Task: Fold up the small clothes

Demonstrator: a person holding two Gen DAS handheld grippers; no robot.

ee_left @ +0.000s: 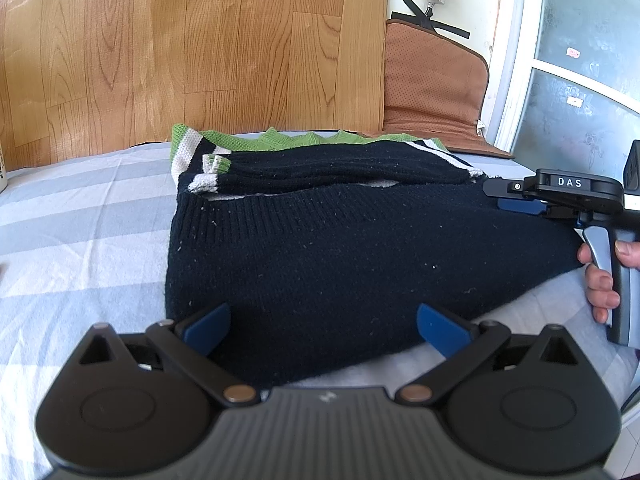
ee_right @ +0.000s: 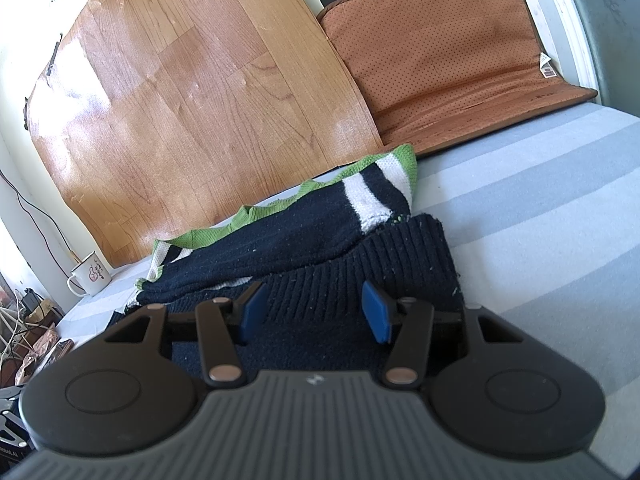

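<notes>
Wood-grain panel (ee_left: 192, 48) propped against the wall at the far edge of the bed, brown perforated mat (ee_left: 432, 92) leaning beside it toward the far right corner. Bed (ee_left: 80, 220) covered in a pale blue and white striped sheet. White enamel mug (ee_right: 89, 274) standing near the far left corner. Dark navy knitted sweater (ee_left: 320, 248) lying partly folded across the middle of the bed, ribbed hem turned up over the body, sleeves with white and green cuffs laid across the far part, green trim showing along its far edge. Left gripper (ee_left: 323, 322) hovering just over the near edge of the sweater, blue pads spread wide, nothing pinched. Right gripper (ee_right: 316, 312) at the sweater's right edge, held by a hand (ee_left: 602, 276), jaws spread apart over the ribbed hem, pads not pressing on the knit.
</notes>
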